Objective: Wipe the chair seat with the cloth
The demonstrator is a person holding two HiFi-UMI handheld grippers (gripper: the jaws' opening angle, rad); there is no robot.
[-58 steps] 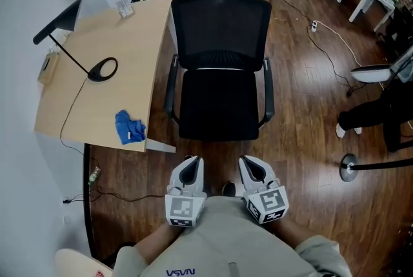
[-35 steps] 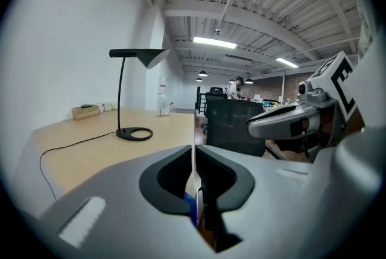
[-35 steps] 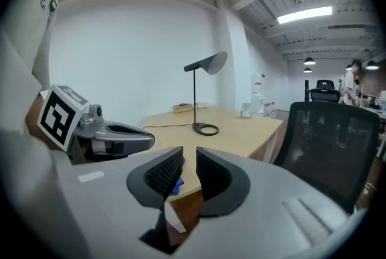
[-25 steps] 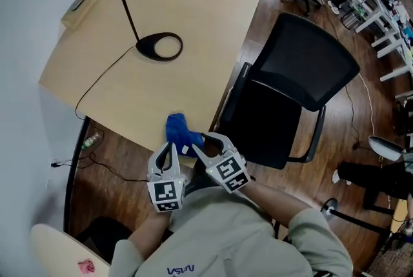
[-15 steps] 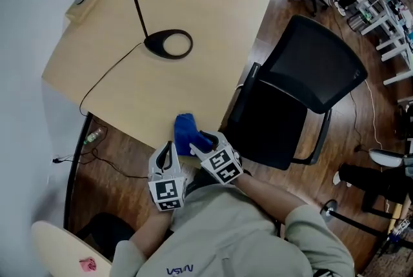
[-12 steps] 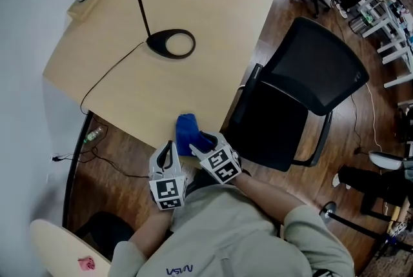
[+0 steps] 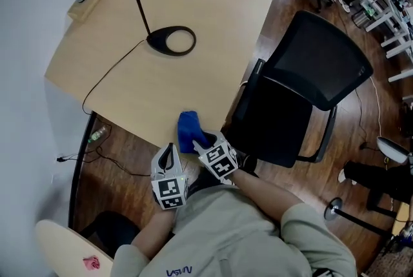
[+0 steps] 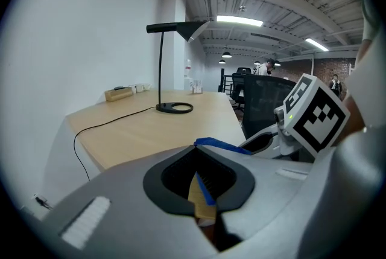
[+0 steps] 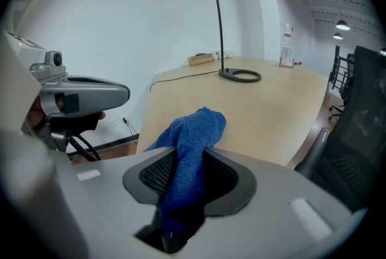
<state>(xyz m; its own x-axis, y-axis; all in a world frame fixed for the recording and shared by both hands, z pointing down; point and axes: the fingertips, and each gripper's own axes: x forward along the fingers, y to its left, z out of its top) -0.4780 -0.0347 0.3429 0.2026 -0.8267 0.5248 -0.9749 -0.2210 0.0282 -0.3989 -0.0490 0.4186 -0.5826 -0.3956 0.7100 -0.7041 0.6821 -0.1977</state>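
One cloth [image 9: 194, 128] inside just-closing right gripper [image 9: 190, 158]

Both tongs are pale grey moulded shells with black ribbed pads lining the mouth: the left gripper [image 7: 169, 149] and the right gripper [image 7: 201, 142], whose jaws have just been closing with the blue cloth [image 7: 188, 127] between them. Behind its jaws each carries a white cube [image 7: 169, 192] printed with black square markers. Back from both cubes run the long sleeves [image 7: 293, 230] of a khaki top, with dark lettering on its chest.
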